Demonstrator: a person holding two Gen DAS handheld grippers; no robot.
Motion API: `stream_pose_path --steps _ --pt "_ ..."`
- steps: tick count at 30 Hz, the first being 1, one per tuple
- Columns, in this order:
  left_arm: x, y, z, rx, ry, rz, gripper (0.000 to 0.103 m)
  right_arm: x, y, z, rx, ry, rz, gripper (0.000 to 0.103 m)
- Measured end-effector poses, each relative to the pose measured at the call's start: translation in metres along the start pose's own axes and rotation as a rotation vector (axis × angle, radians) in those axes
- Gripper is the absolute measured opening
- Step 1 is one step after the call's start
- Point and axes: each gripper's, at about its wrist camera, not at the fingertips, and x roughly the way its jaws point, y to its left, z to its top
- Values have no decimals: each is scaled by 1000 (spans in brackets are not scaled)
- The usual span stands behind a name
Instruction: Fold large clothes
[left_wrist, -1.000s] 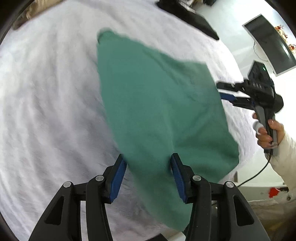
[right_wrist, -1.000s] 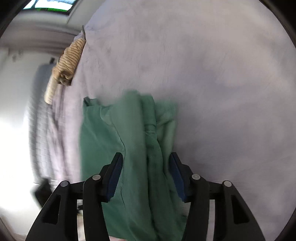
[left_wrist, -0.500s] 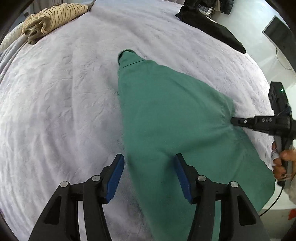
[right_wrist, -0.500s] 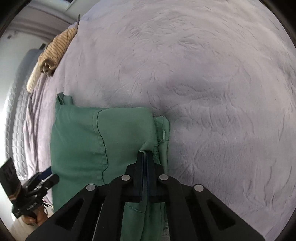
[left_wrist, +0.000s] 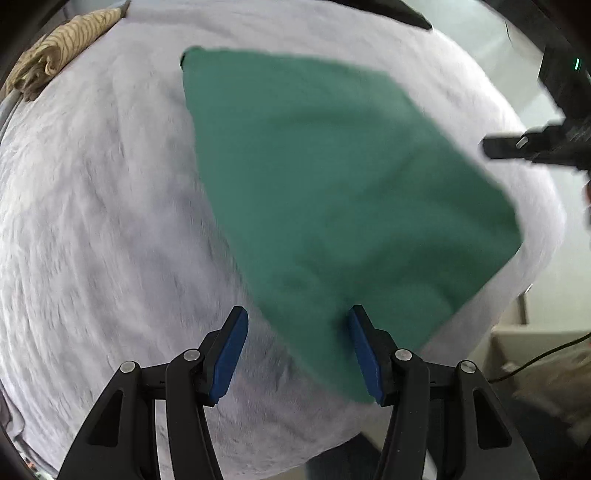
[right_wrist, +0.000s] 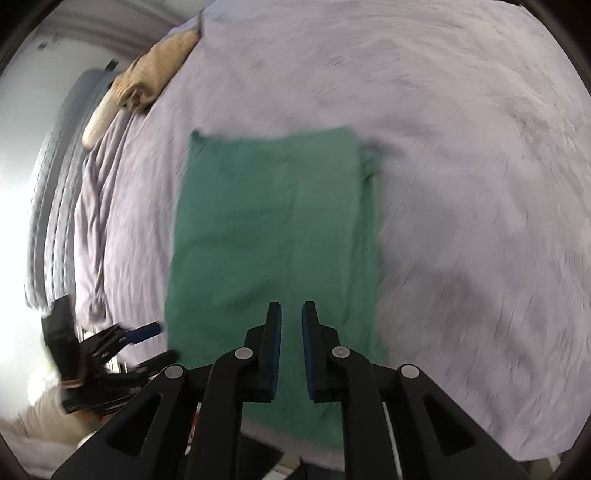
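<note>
One green garment (left_wrist: 332, 192), folded to a rough rectangle, lies flat on one pale lilac plush bedspread (left_wrist: 92, 221); in the right wrist view it (right_wrist: 273, 236) sits left of centre on the bedspread (right_wrist: 461, 184), its near end at the bed's near edge, with a narrow strip of a lower layer showing along its right side. Both views are motion-blurred.

Two handheld grippers are present. The left gripper (left_wrist: 295, 350) hangs above the garment's near left corner with its two blue-padded jaws standing well apart, having just been opening; the cloth lies below and between them, but neither pad presses on it, and nothing is held. The right gripper (right_wrist: 291, 350) is poised over the garment's near end, its two jaws parted by a narrow gap after a slight opening; nothing is between them and the cloth lies free beneath.

Each gripper also appears in the other's view: the right gripper (left_wrist: 524, 144) at the right edge, clear of the garment's right border; the left gripper (right_wrist: 122, 343) at lower left, just beside the garment's near left corner.

One tan striped garment (left_wrist: 55, 48), bunched, lies at the bedspread's far left corner (right_wrist: 147, 77), well apart from the green one. One dark item (left_wrist: 391, 11) lies at the far edge, too cropped to identify.
</note>
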Motion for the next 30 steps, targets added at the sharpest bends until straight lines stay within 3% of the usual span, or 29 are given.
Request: stream_pose_path --steps 2,7,9,16,18,20,30 --pt "3 1 -13 -8 -12 27 69 6 8 -16 -24 35 -44 13" --pt "0 12 -18 -107 -11 -5 70 26 -14 -51 9 102 -154 13" --pt "1 15 -19 -129 -10 12 79 36 -26 -59 34 118 -207 8" --pt "7 24 -19 -201 24 -6 80 55 -66 -70 235 128 -146 8" --pt "9 24 -17 -212 34 -3 80 59 -67 -69 234 140 -157 8" --pt "10 26 -14 -221 41 18 87 61 -64 -67 213 152 -174 8" --pt "10 26 -11 -257 51 39 88 74 -44 -64 173 162 -216 8"
